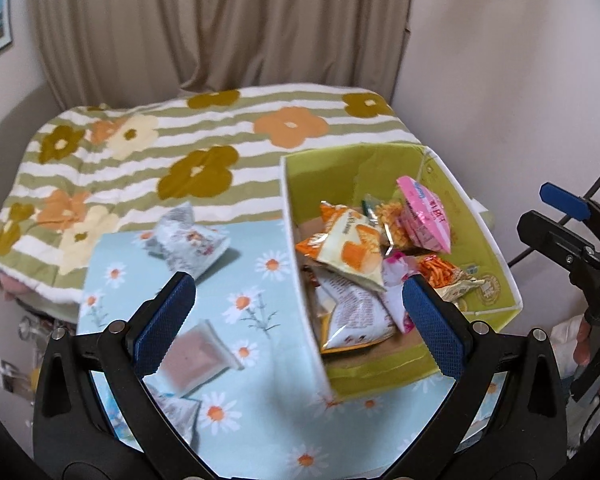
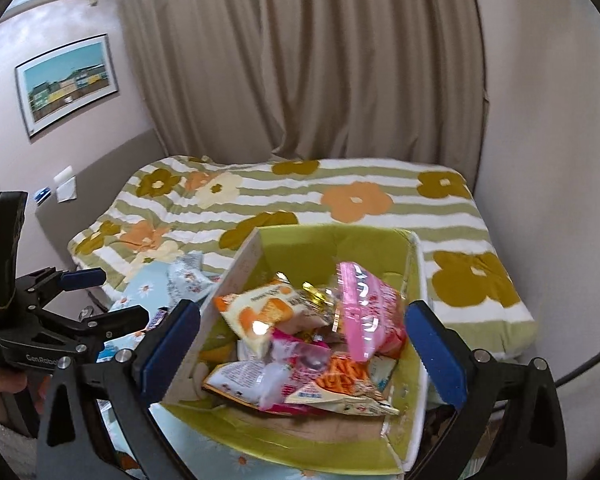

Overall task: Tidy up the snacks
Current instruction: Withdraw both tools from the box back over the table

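On the daisy cloth (image 1: 260, 280), the left gripper (image 1: 296, 312) gapes empty over loose packets (image 1: 188, 236) near the cloth's left edge, the snack-filled box (image 1: 496, 256) sits at its right edge, and the right gripper (image 2: 302, 344) gapes empty above a pink packet (image 2: 370, 308).

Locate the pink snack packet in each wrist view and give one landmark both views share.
Left wrist view: pink snack packet right of centre, leaning at the far right of the pile.
Right wrist view: pink snack packet centre-right, topmost on the pile.
Shared landmark: the green-lined box holding the snacks.
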Motion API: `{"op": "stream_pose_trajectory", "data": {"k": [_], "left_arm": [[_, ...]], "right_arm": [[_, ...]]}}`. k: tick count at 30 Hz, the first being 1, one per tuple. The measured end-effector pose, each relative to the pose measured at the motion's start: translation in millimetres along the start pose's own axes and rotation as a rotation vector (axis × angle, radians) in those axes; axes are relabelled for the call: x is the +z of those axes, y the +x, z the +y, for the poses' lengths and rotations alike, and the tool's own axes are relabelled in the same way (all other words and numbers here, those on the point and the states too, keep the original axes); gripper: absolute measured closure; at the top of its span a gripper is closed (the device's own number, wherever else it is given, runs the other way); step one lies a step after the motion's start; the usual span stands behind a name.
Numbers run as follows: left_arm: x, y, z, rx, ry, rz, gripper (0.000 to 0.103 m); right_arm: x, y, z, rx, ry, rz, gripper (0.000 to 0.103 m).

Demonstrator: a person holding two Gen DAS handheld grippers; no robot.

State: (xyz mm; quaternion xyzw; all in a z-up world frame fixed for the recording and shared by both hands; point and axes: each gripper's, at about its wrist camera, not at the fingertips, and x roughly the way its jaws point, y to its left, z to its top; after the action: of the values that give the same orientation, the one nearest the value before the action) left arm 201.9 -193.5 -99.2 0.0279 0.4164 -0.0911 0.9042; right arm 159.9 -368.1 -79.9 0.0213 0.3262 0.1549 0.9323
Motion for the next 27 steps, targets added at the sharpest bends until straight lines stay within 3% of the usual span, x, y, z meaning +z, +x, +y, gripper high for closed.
{"op": "stream_pose_trajectory", "data": {"k": [8, 16, 21, 27], "left_arm": [[-21.6, -31.7, 52.2, 0.098, -0.068, -0.010, 0.000], [-59.6, -43.1, 131.3, 0.162, -0.140, 0.062, 0.000], [-88.7, -42.5, 175.7, 0.157, -0.176, 0.136, 0.000], [-115.5, -25.4, 218.0, 0.087, -0.172, 0.246, 0.000]], "right_arm": [[7.2, 4.8, 48.9, 0.093, -0.071, -0.011, 0.001], [0.7, 34.0, 111.9, 0.173, -0.118, 0.046, 0.001], [-3.2, 59.5, 152.1, 0.200, -0.116, 0.098, 0.001], [-13.5, 88.8, 196.4, 0.209, -0.092, 0.168, 0.001]]}}
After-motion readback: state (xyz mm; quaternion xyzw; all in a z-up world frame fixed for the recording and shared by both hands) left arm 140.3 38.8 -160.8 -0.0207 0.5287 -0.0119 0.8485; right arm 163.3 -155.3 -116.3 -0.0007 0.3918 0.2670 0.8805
